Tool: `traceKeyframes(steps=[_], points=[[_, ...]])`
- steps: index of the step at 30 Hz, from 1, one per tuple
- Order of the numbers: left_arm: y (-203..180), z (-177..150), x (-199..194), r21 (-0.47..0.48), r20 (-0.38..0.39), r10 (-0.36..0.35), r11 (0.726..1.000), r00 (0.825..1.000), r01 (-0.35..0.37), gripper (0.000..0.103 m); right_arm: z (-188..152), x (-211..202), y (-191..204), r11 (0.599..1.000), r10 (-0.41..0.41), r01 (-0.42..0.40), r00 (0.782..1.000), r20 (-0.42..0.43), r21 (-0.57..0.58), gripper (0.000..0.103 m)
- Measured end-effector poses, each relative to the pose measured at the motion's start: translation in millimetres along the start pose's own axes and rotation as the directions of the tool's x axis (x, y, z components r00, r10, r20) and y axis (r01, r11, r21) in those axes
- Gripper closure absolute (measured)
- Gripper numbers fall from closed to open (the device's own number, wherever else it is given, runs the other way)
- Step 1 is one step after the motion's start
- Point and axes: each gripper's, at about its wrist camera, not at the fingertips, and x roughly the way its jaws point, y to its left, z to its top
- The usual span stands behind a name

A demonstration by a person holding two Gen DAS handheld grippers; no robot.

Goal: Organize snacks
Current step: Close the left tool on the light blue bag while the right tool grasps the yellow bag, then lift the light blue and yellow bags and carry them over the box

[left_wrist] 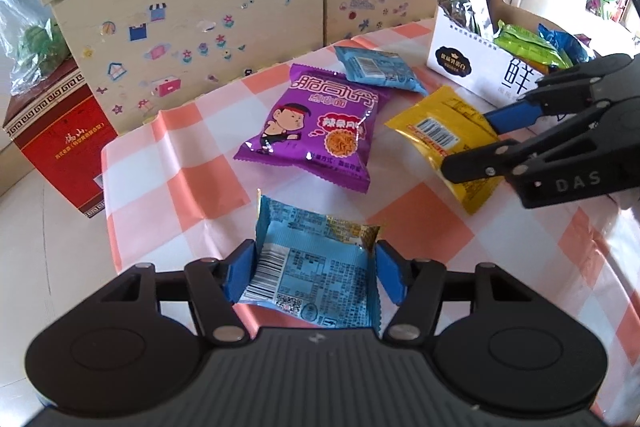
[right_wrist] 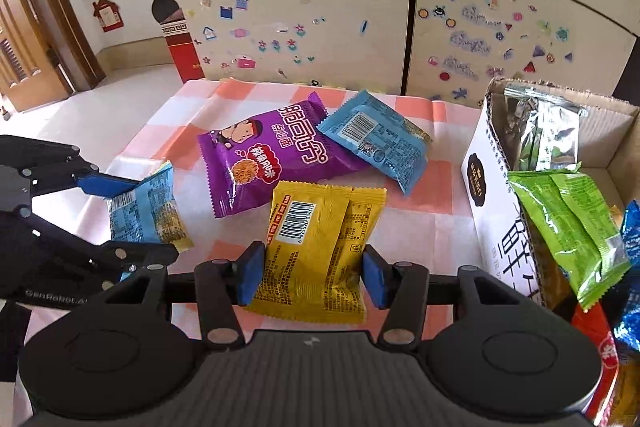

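My left gripper [left_wrist: 314,273] is closed on a light blue snack packet [left_wrist: 316,267]; its blue pads press both sides and the packet's edges curl up. In the right wrist view the same packet [right_wrist: 144,211] sits in the left gripper [right_wrist: 132,223]. My right gripper [right_wrist: 314,277] straddles a yellow snack packet [right_wrist: 316,247] on the table, one pad touching its left edge, the other just off its right edge; in the left wrist view the right gripper [left_wrist: 468,143] is over the yellow packet [left_wrist: 440,135]. A purple packet [left_wrist: 316,127] and a second blue packet [left_wrist: 376,69] lie further back.
A white cardboard box [left_wrist: 468,67] with silver, green and blue packets stands at the right; it also shows in the right wrist view [right_wrist: 496,203]. The table has a pink checked cloth [left_wrist: 192,163]. A red carton [left_wrist: 56,143] stands on the floor left. A stickered cabinet [right_wrist: 320,19] is behind.
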Motion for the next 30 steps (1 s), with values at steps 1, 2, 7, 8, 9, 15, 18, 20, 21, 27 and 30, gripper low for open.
traceKeyframes(steps=[1,2,7,8,9,15,18,20,21,27,30], points=[[0,0,-2,-0.005,0.005,0.002,1.0,1.0,-0.002,0.04,0,-2,0,1.0,0.0,0.0,1.0,0.002,-0.003,0.045],[1,1,-4,-0.015,0.012,0.004,1.0,1.0,-0.004,0.04,-1,-3,0,1.0,-0.001,0.001,1.0,0.004,-0.005,0.045],[2,5,-13,-0.037,0.052,0.016,0.999,0.998,-0.015,0.04,-2,-11,0,1.0,-0.002,0.002,1.0,0.02,-0.009,0.045],[2,6,-15,-0.043,0.06,0.018,0.999,0.998,-0.015,0.04,-2,-13,0,1.0,-0.001,0.002,1.0,0.023,-0.009,0.045],[3,8,-17,-0.049,0.067,0.018,0.999,0.998,-0.015,0.04,-3,-15,0,1.0,-0.001,0.001,1.0,0.026,-0.01,0.045],[1,12,-20,-0.058,0.085,0.022,0.998,0.996,-0.017,0.04,-5,-19,-1,1.0,0.0,0.0,1.0,0.031,-0.011,0.045],[0,15,-19,-0.067,0.09,0.022,0.998,0.996,-0.016,0.04,-5,-18,-1,1.0,-0.002,0.002,1.0,0.027,-0.011,0.045],[-1,16,-19,-0.071,0.094,0.022,0.997,0.995,-0.016,0.04,-5,-18,0,1.0,-0.002,0.002,1.0,0.028,-0.013,0.045],[-1,16,-19,-0.074,0.097,0.023,0.997,0.995,-0.016,0.04,-5,-19,0,1.0,-0.002,0.003,1.0,0.03,-0.012,0.045],[-4,23,-19,-0.097,0.113,0.035,0.995,0.993,-0.024,0.04,-3,-28,1,1.0,-0.001,0.002,0.999,0.053,-0.012,0.045],[-6,28,-19,-0.112,0.124,0.042,0.993,0.991,-0.028,0.04,-2,-33,0,1.0,-0.004,0.005,0.998,0.066,-0.012,0.045]])
